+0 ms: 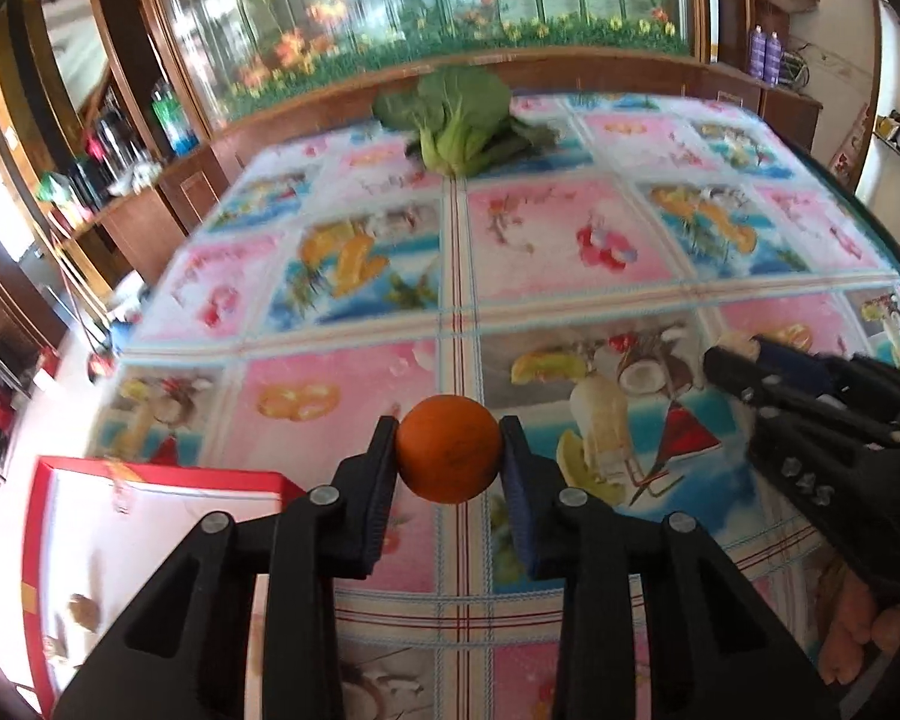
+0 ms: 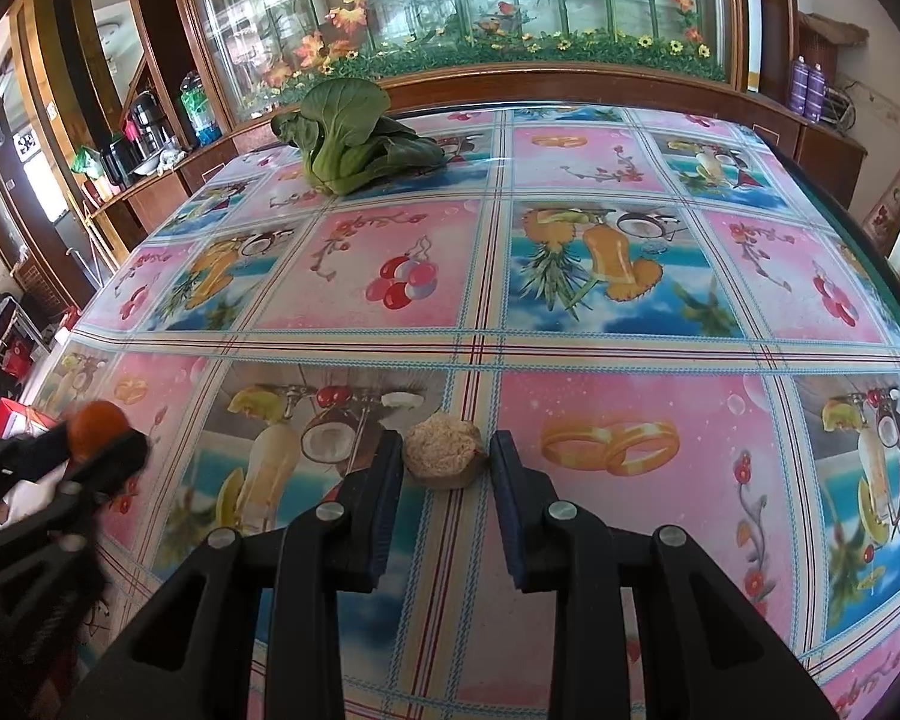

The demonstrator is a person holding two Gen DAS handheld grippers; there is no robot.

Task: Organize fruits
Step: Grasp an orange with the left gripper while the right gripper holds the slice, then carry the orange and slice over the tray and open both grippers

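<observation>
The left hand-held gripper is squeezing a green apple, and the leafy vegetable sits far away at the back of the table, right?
Not quite. The left hand-held gripper is squeezing an orange fruit, not a green apple; the left wrist view shows its pads pressed against both sides. The rest holds: the leafy vegetable does sit far away at the back of the table.

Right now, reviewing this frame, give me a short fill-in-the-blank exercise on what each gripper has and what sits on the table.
1. The left gripper is closed on an ____ fruit.
2. The brown, rough-topped lump sits between the ____ gripper's fingers.
3. The leafy vegetable lies at the table's ____ edge.
4. The box beside the left gripper has a ____ rim.

Missing words: orange; right; far; red
</observation>
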